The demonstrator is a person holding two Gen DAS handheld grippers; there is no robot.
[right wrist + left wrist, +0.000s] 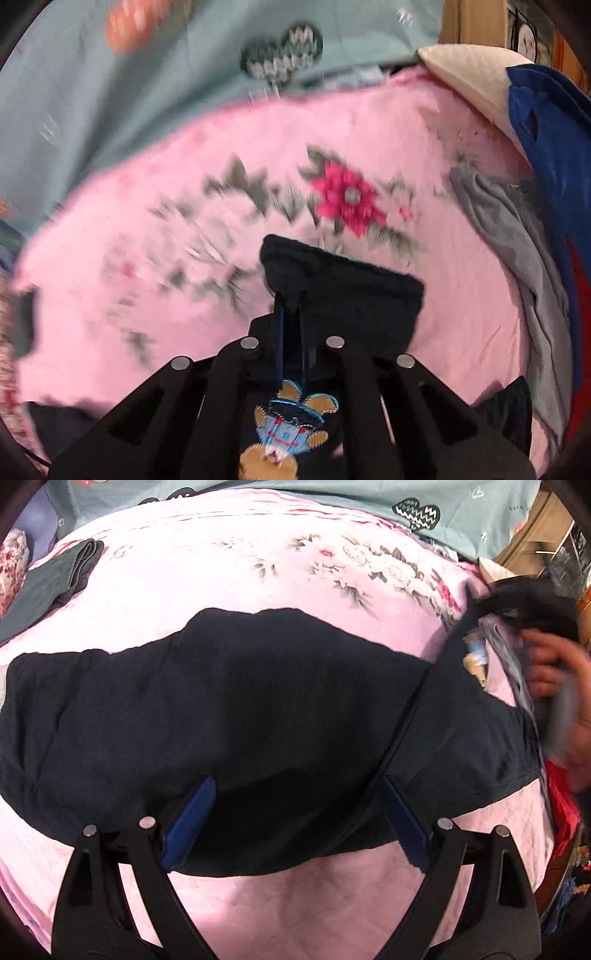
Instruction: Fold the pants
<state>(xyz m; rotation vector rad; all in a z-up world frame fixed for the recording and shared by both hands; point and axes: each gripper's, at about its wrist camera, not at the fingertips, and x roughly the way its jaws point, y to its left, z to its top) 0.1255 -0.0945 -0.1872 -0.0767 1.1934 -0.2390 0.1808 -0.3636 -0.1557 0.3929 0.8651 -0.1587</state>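
Dark navy pants [240,716] lie spread across the pink floral bedspread [207,572]. My left gripper [299,794] is open, its blue pads [190,819] hovering just above the near part of the pants. My right gripper [291,299] is shut on the pants' end [343,288], lifted off the bed; a bear patch [288,432] shows on the fabric below the fingers. In the left wrist view the right gripper and the hand holding it [554,679] are blurred at the right edge, pulling one part of the pants up.
A folded dark green garment [62,576] lies at the far left of the bed. A teal blanket [147,74] runs along the back. A grey garment [517,236], blue cloth [546,122] and a cream pillow [469,77] pile at the right.
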